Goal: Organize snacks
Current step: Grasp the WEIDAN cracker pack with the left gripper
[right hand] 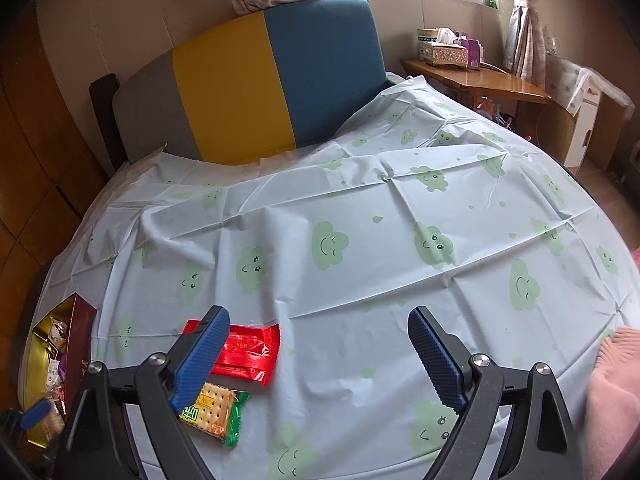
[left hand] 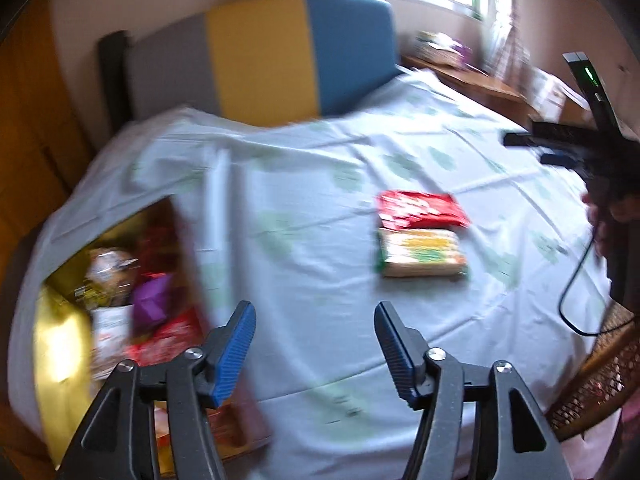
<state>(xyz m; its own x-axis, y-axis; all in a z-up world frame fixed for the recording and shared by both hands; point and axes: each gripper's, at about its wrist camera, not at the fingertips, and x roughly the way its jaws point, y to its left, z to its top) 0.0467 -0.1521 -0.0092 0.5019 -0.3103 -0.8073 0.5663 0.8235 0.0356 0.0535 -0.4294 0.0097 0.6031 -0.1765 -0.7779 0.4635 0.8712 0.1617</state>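
Observation:
A red snack packet (left hand: 422, 210) and a cracker packet (left hand: 422, 258) lie side by side on the cloud-print sheet; they also show in the right wrist view, the red packet (right hand: 246, 350) above the crackers (right hand: 214, 410). A gold-lined box (left hand: 60, 344) full of snacks sits at the bed's left edge, also visible in the right wrist view (right hand: 48, 364). My left gripper (left hand: 314, 350) is open and empty, between box and packets. My right gripper (right hand: 318, 358) is open and empty, its left finger over the packets.
A grey, yellow and blue headboard (right hand: 256, 80) stands at the back. A wooden side table (right hand: 476, 80) with a tissue box (right hand: 444, 54) is at the right. A wicker basket (left hand: 596, 380) sits at the bed's right edge. Pink fabric (right hand: 612, 392) is at lower right.

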